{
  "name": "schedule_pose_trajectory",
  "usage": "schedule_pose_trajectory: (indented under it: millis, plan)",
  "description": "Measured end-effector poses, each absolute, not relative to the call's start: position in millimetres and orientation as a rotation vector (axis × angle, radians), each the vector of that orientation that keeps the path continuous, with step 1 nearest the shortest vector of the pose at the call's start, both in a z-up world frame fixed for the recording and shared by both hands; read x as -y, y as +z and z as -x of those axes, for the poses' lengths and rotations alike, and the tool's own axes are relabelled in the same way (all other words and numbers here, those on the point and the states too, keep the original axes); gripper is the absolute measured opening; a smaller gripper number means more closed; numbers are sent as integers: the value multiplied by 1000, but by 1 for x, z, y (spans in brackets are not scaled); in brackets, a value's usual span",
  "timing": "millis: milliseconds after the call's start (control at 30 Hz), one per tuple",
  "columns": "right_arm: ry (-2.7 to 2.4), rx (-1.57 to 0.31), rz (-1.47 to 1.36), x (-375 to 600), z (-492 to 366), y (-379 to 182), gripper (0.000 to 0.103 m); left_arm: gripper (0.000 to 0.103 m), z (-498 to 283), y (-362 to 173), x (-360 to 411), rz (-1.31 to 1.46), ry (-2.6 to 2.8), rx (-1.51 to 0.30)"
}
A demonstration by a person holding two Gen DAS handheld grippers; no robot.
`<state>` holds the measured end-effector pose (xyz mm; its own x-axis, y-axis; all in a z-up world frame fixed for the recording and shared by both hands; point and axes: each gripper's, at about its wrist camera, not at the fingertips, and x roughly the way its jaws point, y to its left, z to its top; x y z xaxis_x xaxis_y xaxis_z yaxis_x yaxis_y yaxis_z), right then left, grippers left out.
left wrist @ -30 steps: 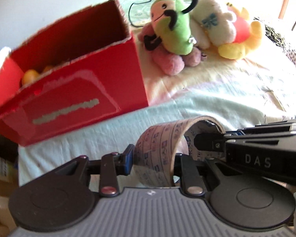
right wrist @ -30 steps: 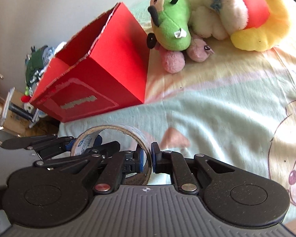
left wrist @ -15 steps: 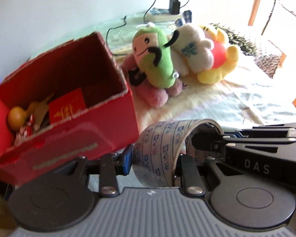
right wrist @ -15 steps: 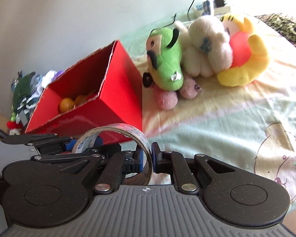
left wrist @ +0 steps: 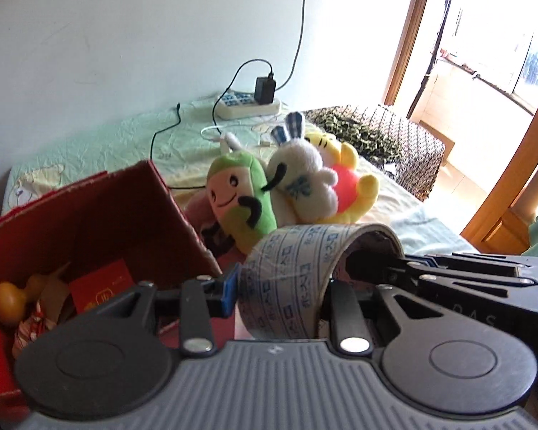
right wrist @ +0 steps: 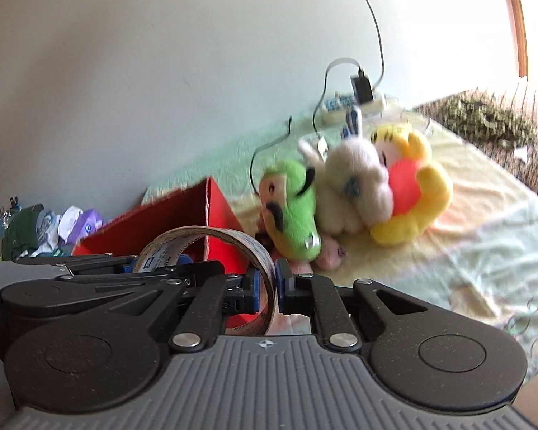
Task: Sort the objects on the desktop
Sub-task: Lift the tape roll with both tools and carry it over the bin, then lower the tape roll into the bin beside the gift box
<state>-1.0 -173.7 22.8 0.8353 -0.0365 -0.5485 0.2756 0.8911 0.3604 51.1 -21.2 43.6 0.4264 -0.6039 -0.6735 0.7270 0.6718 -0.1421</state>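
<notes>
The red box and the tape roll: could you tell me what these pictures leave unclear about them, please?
- Red box: in the left wrist view, the gripper body covers its near wall and part of its contents; in the right wrist view, the interior is hidden.
- Tape roll: in both views the bottom is hidden behind the gripper bodies.
- Red packet in the box: print too small to read.
- Plush toys: motion-blurred in the right wrist view.

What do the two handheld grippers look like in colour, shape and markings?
Each has a ribbed grey body with two round black discs, silver rivets and black link arms. The left gripper and right gripper carry blue finger pads. Pale "DAS" lettering marks the right one's side.
</notes>
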Motion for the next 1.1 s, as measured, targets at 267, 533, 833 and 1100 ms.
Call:
schedule_pose_trajectory:
  millis: [267, 533, 833, 1100]
  plan:
    - [-101, -432, -343, 162, -41, 55, 13, 24, -87, 67, -13, -28, -839, -659]
    - [-4, -405, -82, 119, -89, 52, 15, 24, -136, 40, -53, 159, -773, -755]
    - [41, -417, 171, 93, -133, 26, 11, 23, -191, -6, -64, 254, -702, -965]
    - [17, -457, 291, 82, -148, 3, 8, 23, -220, -36, -65, 307, -640, -1119]
